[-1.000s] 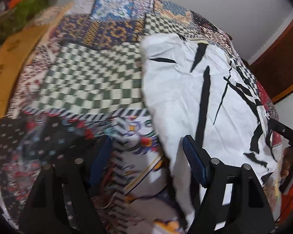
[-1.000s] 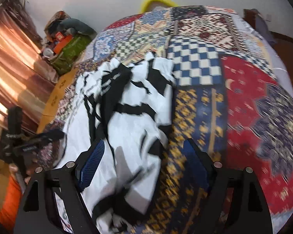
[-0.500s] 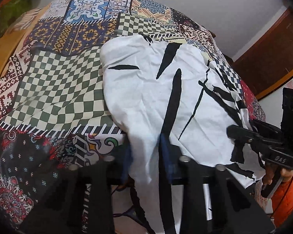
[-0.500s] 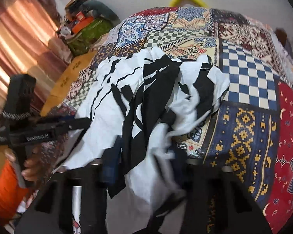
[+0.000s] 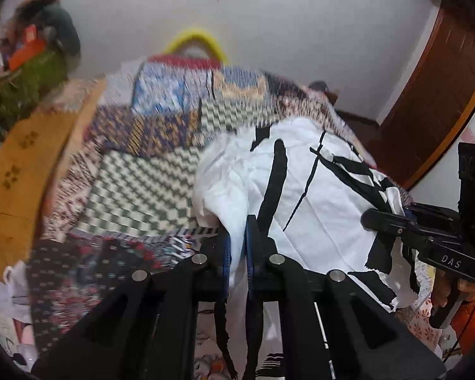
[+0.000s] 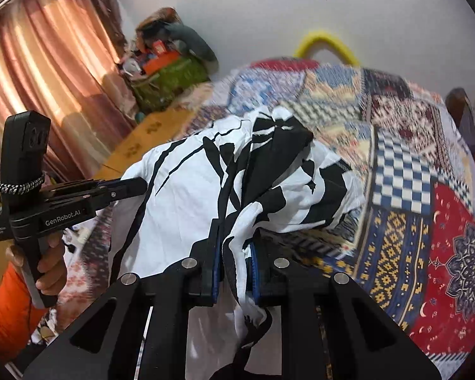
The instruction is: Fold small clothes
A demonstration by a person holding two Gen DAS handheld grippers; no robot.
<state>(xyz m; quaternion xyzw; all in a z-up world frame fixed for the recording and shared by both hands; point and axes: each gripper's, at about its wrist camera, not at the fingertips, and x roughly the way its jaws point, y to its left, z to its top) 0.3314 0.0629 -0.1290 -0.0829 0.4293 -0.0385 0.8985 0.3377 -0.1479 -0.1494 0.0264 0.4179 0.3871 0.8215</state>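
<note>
The patchwork bedspread [image 6: 405,171] fills most of what you see, running back to the white wall [image 5: 300,47], where a yellow hoop [image 6: 326,42] stands at its far edge. On your left side the cover ends at a wooden board [image 5: 19,171], with pink curtains [image 6: 47,72] and a green bag piled with clutter [image 6: 171,79] beyond it; on your right a brown wooden door frame [image 5: 427,101] closes that side in. The widest bare stretch of cover lies to the right of the garment in the right wrist view, over the blue-and-white checks and the red panel, and another, the green-and-white checks, lies to its left in the left wrist view. The white garment with black streaks [image 5: 316,196] is raised off the cover near you, its far part draped down onto the bed (much of the background is blurred). Your left gripper [image 5: 237,253] has its fingers pressed together on a fold of the white cloth, and your right gripper [image 6: 232,262] is clamped on a bunched black-and-white edge, the loose end hanging below the pads. The left tool's body reads "GenRobot.AI" in the right wrist view; the right tool's body reads "DAS" in the left wrist view.
</note>
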